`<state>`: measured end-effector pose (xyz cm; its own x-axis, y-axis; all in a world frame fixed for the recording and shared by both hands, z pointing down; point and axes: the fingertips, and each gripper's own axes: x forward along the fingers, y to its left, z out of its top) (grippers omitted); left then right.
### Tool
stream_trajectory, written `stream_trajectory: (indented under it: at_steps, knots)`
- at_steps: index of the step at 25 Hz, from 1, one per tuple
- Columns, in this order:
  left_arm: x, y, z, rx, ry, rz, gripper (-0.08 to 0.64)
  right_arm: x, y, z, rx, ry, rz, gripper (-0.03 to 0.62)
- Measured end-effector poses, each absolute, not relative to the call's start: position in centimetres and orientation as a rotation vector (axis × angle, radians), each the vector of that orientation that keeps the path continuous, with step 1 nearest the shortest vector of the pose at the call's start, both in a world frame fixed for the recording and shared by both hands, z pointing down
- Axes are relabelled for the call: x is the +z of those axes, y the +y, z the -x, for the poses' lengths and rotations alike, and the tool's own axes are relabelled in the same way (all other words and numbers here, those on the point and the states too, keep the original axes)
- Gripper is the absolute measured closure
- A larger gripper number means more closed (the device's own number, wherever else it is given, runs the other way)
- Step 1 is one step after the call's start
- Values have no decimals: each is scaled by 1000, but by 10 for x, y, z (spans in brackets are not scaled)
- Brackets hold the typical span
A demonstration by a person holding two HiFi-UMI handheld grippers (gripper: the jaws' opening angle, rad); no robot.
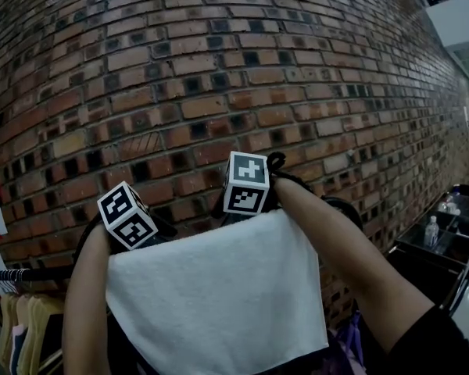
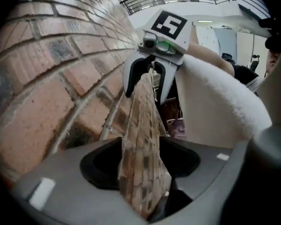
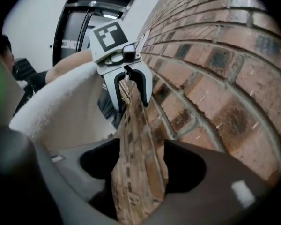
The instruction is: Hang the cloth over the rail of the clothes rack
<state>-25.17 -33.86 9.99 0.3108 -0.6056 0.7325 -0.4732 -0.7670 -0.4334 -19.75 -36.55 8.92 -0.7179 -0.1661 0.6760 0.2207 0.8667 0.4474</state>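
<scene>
Head view shows us the white cloth [image 1: 219, 295] draped over the rail [image 1: 33, 274]; our left gripper [image 3: 131, 106] and right gripper [image 2: 145, 97] both gape wide, gripping nothing.

Right tool [image 2: 145, 96] and left tool [image 3: 131, 106] pale grey with dark-lined jaws, black-and-white marker cubes [image 1: 246, 182], black sleeve [image 1: 438, 342]

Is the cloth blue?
No, the cloth hanging in front of the brick wall in the head view is plain white.
</scene>
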Motion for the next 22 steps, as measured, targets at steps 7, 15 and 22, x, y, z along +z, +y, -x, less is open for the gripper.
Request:
stream_trajectory:
  at_steps: [7,15,22]
  knots:
    - [36,-341,235,-1062,1018,2312,293,46,-359,203,-778,-2467,1,305]
    - [-51,-321,232,-635,1115,2026,298,-38,-344,196,-1223,-2631,-242,305]
    - [-128,-278,219,-279,1174,1828,367,-111,-308,169,-1413,-2806,-457,381]
